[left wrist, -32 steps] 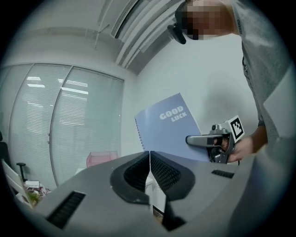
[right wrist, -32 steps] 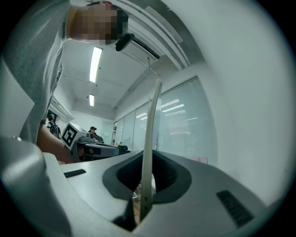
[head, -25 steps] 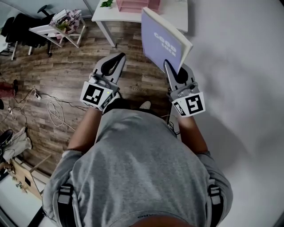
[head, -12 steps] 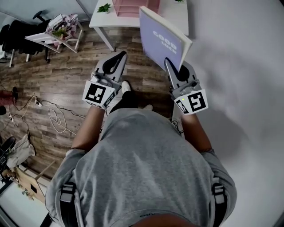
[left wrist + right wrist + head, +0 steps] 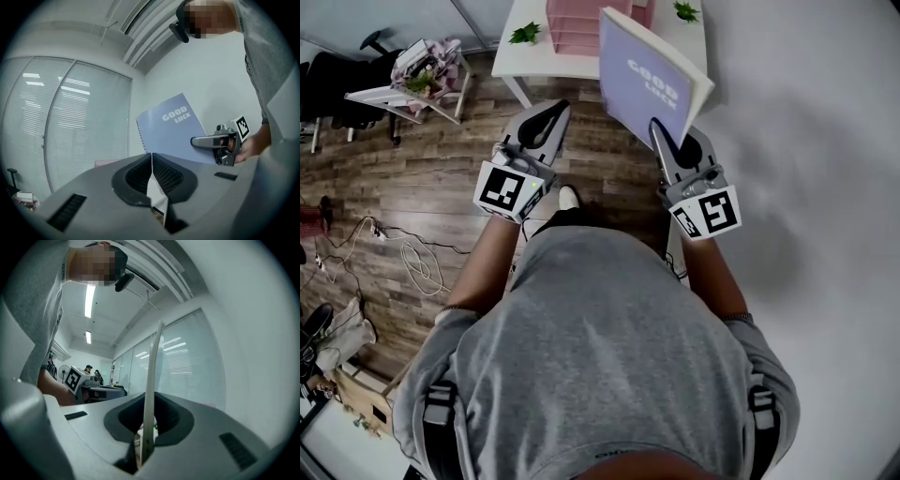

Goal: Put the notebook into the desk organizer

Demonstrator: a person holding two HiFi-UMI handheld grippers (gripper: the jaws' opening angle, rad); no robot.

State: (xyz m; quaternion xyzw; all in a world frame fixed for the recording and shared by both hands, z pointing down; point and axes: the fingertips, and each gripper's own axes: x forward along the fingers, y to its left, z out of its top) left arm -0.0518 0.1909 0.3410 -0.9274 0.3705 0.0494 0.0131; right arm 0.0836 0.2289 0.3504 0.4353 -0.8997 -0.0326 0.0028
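Note:
A lavender spiral notebook (image 5: 649,82) with white cover lettering stands upright in my right gripper (image 5: 661,129), which is shut on its lower edge. In the right gripper view the notebook (image 5: 151,394) shows edge-on between the closed jaws. In the left gripper view the notebook (image 5: 172,129) is at the right with the right gripper (image 5: 194,140) on it. My left gripper (image 5: 551,110) is shut with nothing in it, held level beside the right one. A pink desk organizer (image 5: 581,19) with stacked trays sits on a white desk (image 5: 525,58) ahead.
Two small green plants (image 5: 525,34) stand on the desk either side of the organizer. A white wall (image 5: 806,141) runs along the right. On the wooden floor lie cables (image 5: 403,239), and a white cart (image 5: 417,80) stands at the left.
Both grippers and the notebook have moved forward toward the white desk. The organizer and plants now show more fully at the top of the head view.

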